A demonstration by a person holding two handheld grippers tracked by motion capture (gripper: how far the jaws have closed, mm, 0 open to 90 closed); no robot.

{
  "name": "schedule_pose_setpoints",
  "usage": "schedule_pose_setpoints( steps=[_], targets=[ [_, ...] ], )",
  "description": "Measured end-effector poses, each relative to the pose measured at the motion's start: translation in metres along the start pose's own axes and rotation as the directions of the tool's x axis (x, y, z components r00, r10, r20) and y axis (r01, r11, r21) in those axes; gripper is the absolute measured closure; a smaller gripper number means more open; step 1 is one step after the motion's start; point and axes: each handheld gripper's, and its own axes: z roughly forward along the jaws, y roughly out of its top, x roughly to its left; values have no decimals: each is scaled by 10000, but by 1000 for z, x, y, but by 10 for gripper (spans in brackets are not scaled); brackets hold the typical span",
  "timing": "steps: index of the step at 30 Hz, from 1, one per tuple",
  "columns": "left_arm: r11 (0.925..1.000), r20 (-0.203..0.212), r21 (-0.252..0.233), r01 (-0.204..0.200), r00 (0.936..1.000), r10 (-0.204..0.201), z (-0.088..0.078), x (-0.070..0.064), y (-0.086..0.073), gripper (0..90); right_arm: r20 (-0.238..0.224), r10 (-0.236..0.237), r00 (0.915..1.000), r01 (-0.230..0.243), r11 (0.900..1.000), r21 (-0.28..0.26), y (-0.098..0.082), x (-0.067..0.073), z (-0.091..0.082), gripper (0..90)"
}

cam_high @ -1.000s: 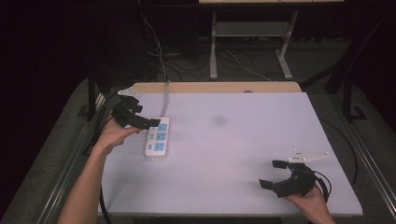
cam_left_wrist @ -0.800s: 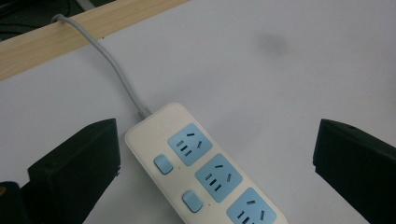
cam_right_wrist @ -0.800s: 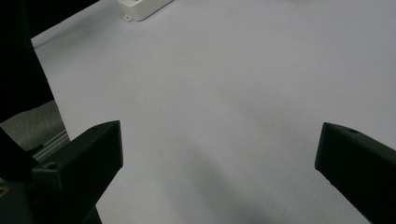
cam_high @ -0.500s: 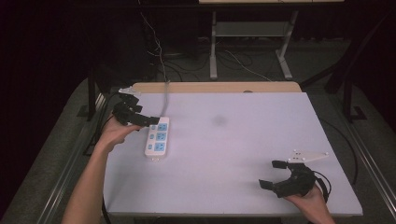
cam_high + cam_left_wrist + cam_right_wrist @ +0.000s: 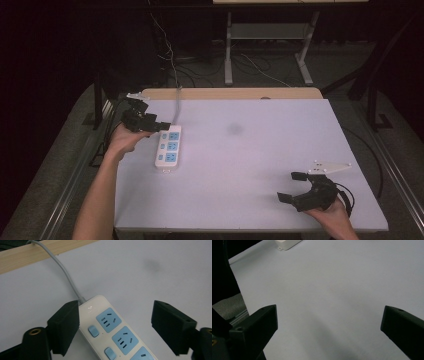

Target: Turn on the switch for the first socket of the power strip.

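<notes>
the power strip (image 5: 168, 147) lies on the pale surface (image 5: 250, 165) at about nine o'clock from the surface's middle, close to the left edge. it is cream-white with blue sockets and blue switches, and its long axis runs roughly from twelve to six o'clock in the high view. its grey cord (image 5: 177, 105) leaves the far end and runs toward twelve o'clock, over the wooden strip (image 5: 230, 93) along the far edge of the surface.

the left gripper (image 5: 159, 127) is at the cord end of the power strip, held by the person's left hand (image 5: 125, 141) that comes in from seven o'clock. in the left gripper view the strip's cord end (image 5: 96, 307) sits between the two black jaws: the left jaw meets the strip's corner just beside the cord's exit, while the right jaw stands well apart from the strip's other side with bare surface between. the jaws have just been closing, yet the gripper is still released, not clamped on the strip.

the right gripper (image 5: 291, 187) rests near the surface's near right corner, at about five o'clock from the middle, well apart from the power strip. its jaws stand wide, released, with nothing but bare surface between them in the right gripper view. a faint dark smudge (image 5: 235, 129) marks the surface toward twelve o'clock of the middle.
</notes>
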Motion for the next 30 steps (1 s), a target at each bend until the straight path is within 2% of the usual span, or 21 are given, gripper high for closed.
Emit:
schedule_pose_setpoints(
  steps=[8, 17, 21, 25, 27, 30],
  targets=[
    [10000, 10, -51, -9, 10000, 9, 4, -1, -1, 413, -14, -6, 10000, 6, 10000, 9, 0, 0, 1, 5],
    [9999, -21, 133, -98, 9999, 98, 12, -2, -1, 634, -19, 6, 10000, -6, 10000, 4, 0, 0, 1, 5],
    [9996, 306, 280, 49, 9995, -57, 17, 1, -2, 746, -41, 3, 10000, -3, 10000, 0, 0, -1, 1, 5],
    [9990, 280, 441, 16, 9996, -28, 21, 1, -2, 849, -44, 10, 10000, -10, 10000, 15, 0, -1, 1, 5],
    [9988, 209, 478, 65, 9998, -75, 23, 1, -2, 887, -43, 7, 10000, -7, 10000, 18, 0, -1, 1, 5],
    [9983, 98, 568, 157, 9998, -163, 26, 1, -2, 890, -69, 3, 10000, -3, 10000, 4, 0, -1, 1, 5]
  ],
)
